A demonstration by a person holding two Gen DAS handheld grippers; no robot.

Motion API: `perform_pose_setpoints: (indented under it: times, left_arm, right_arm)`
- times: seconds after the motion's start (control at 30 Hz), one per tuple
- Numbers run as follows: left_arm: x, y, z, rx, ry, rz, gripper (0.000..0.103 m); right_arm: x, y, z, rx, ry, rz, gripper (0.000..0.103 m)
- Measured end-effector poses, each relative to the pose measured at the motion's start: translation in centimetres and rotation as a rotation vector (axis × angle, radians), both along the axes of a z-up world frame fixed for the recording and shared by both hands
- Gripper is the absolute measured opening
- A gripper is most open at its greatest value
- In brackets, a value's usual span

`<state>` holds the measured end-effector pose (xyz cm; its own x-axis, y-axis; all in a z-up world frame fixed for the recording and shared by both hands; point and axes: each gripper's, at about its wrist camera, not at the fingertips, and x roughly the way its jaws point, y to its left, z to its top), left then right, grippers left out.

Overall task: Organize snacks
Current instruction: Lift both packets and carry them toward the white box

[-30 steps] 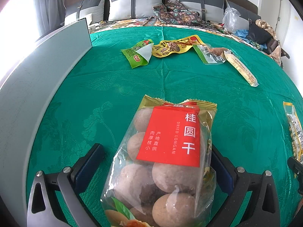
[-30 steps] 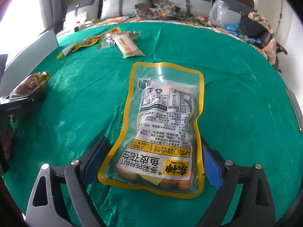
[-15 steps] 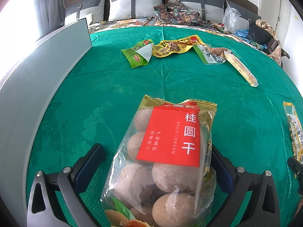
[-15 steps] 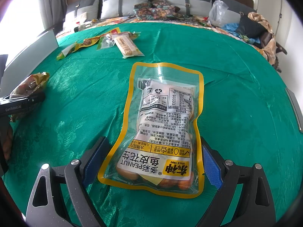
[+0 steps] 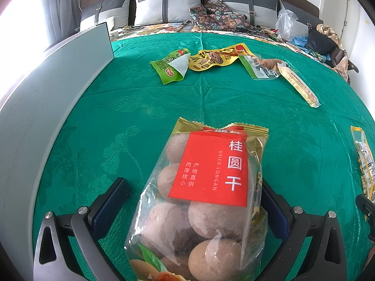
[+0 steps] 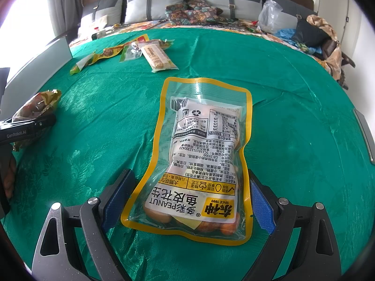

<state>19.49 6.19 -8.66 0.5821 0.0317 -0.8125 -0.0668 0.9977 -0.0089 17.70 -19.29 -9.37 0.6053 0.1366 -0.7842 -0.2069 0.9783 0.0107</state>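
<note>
A clear bag of dried longan (image 5: 206, 199) with a red label lies on the green cloth between the fingers of my left gripper (image 5: 194, 201), which is open; the left finger stands apart from the bag. A yellow-edged peanut pouch (image 6: 201, 164) lies flat between the fingers of my right gripper (image 6: 189, 194), also open, with small gaps at both sides. In the right wrist view the longan bag (image 6: 35, 107) and the left gripper show at the far left. The peanut pouch's edge (image 5: 363, 159) shows at the right of the left wrist view.
Several more snacks lie at the far side: a green packet (image 5: 172, 66), a yellow packet (image 5: 215, 57), a clear-green packet (image 5: 260, 66) and a long bar (image 5: 298, 85). A grey panel (image 5: 46, 89) stands along the left edge. Pillows and bags lie behind.
</note>
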Motion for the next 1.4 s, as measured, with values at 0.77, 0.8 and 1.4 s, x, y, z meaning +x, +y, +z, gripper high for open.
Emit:
perform_pose_setpoints:
  times: [0.77, 0.8, 1.4]
  left_arm:
    - [1.3, 0.4, 0.4, 0.001, 0.190, -0.150, 0.103]
    - [2.1, 0.4, 0.5, 0.006, 0.256, -0.173, 0.103]
    - [-7.3, 4.0, 4.8, -0.299, 0.220, -0.042, 0.056]
  right_arm:
    - [1.9, -0.2, -0.4, -0.019, 0.115, 0.033, 0.094]
    - [2.9, -0.1, -0.3, -0.031, 0.189, 0.044, 0.094]
    - [3.3, -4.6, 5.0, 0.168, 0.371, -0.107, 0.061]
